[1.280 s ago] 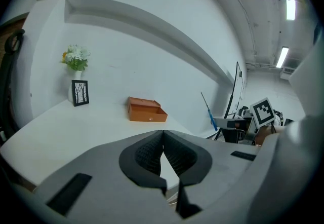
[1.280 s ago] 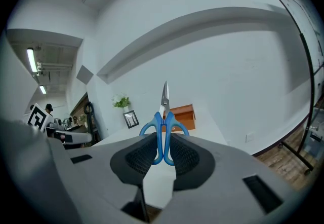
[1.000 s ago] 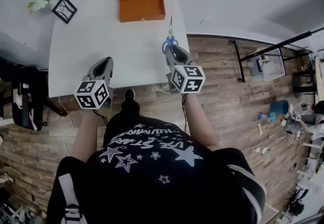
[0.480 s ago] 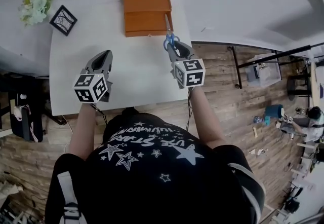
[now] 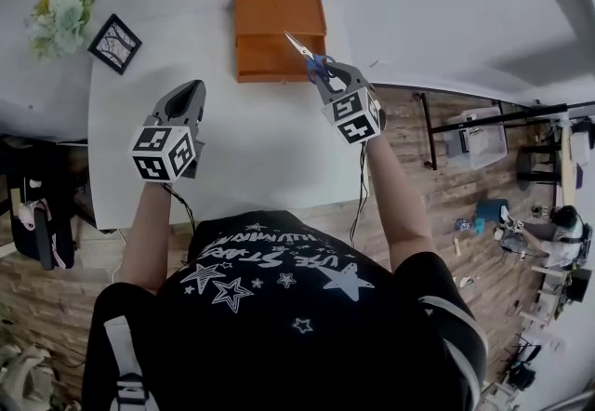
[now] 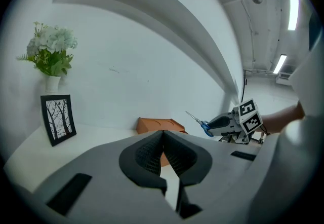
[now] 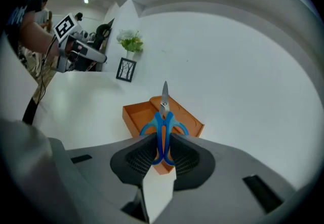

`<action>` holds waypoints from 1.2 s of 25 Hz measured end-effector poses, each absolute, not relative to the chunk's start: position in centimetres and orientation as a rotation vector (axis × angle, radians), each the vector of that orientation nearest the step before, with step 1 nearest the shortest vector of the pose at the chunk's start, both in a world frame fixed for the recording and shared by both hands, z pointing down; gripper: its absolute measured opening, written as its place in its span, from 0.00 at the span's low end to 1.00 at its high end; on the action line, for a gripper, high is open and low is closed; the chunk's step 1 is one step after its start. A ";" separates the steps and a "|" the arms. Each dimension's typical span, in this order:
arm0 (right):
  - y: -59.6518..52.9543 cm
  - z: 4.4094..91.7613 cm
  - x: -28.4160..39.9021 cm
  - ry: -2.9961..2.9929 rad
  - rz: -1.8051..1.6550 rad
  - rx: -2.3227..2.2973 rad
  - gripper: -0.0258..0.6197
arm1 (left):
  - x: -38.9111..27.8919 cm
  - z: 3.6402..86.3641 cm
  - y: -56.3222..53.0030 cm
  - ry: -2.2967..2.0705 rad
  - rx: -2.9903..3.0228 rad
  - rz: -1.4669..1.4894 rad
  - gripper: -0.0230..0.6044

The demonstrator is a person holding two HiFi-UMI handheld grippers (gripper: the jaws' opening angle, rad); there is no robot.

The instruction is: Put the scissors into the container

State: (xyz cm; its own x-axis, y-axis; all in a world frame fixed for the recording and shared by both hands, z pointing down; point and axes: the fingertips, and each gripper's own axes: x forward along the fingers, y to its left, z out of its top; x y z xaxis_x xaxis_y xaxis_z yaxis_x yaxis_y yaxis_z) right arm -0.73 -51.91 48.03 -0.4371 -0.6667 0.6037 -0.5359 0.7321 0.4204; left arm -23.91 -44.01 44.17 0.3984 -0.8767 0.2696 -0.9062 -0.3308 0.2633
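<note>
The blue-handled scissors [image 5: 314, 63] are off the table, and my right gripper [image 5: 325, 74] is shut on their handles. Their blades point far-left over the near right corner of the orange container [image 5: 270, 28], an open, shallow box on the white table [image 5: 242, 139]. In the right gripper view the scissors [image 7: 163, 124] stand out between the pads, with the container [image 7: 134, 114] below and beyond them. My left gripper [image 5: 191, 95] hovers over the table's left half, shut and holding nothing. In the left gripper view, the container [image 6: 152, 125] lies ahead and the scissors [image 6: 197, 120] are held to the right.
A framed tree picture [image 5: 115, 43] and a vase of white flowers [image 5: 58, 11] stand at the table's far left corner. Right of the table are the wooden floor, a black metal frame [image 5: 483, 112] and scattered items. A white wall lies behind the table.
My right gripper has carried the scissors forward off the table and swung their tips left, over the container's corner. The left gripper has stayed over the table's left half, still shut.
</note>
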 end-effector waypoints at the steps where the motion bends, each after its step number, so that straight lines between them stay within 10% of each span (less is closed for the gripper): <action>1: -52.7 48.1 -1.1 -2.125 -0.242 0.874 0.20 | -24.3 44.2 -44.6 -1.541 2.291 0.111 0.07; 30: -61.5 62.0 -6.7 -1.799 -0.337 0.182 0.20 | -30.2 50.5 -51.1 -1.558 2.143 0.129 0.07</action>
State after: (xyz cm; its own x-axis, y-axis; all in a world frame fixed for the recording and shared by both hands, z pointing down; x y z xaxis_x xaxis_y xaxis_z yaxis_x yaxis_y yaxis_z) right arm -6.74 -61.50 62.02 -0.2528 -0.2994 0.9200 0.0541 0.9450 0.3224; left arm -30.23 -51.15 50.52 0.3458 -0.8708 0.3495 -0.9163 -0.2332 0.3257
